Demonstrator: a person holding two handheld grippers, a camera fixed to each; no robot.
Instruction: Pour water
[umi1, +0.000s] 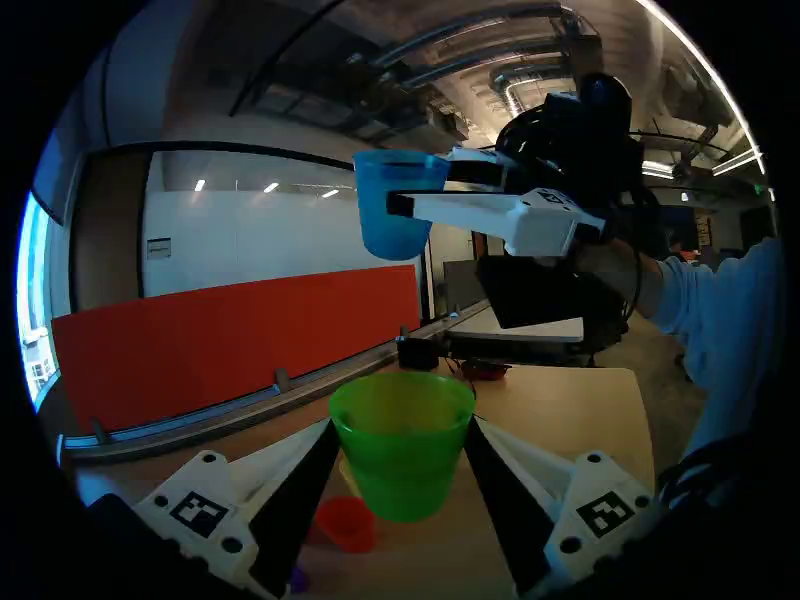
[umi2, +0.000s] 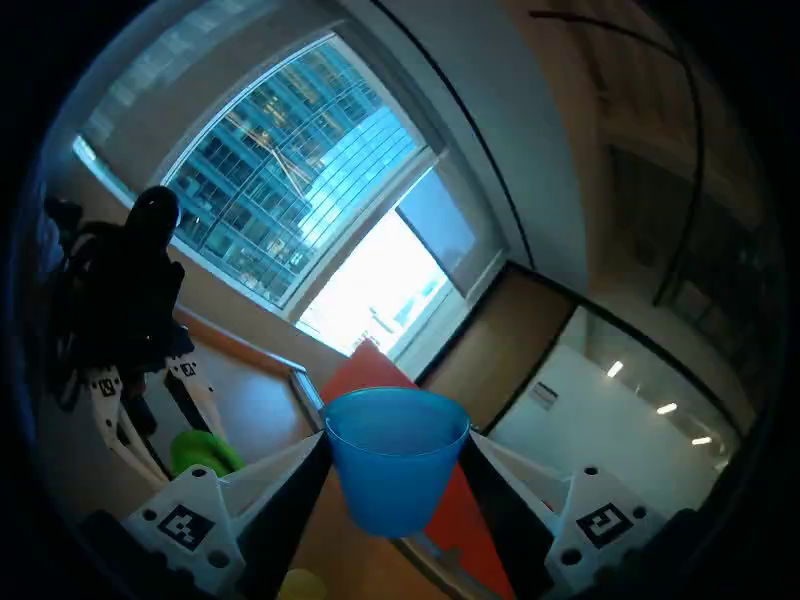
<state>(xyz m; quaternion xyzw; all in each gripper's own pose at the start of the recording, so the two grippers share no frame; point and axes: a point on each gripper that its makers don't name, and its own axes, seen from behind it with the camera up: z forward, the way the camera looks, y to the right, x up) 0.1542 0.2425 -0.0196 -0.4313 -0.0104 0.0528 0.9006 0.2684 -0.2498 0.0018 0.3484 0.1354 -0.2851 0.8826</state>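
Office w/ orange wall panel (umi1: 230, 340) behind, light wood table (umi1: 570, 400) below. Gripping green cup (umi1: 405, 470) w/ left gripper (umi1: 402, 428), both fingers pressing its sides, low over table. Gripping blue cup (umi1: 392, 215) w/ right gripper (umi1: 398, 192) the same way, higher up, approx. upright. Probably not pouring yet; tilting blue cup over green cup remaining. Water: cannot tell.

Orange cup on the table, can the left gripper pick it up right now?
Probably not. The left gripper is shut on the green cup, so it has no free grip; otherwise the orange cup sits close below on the table.
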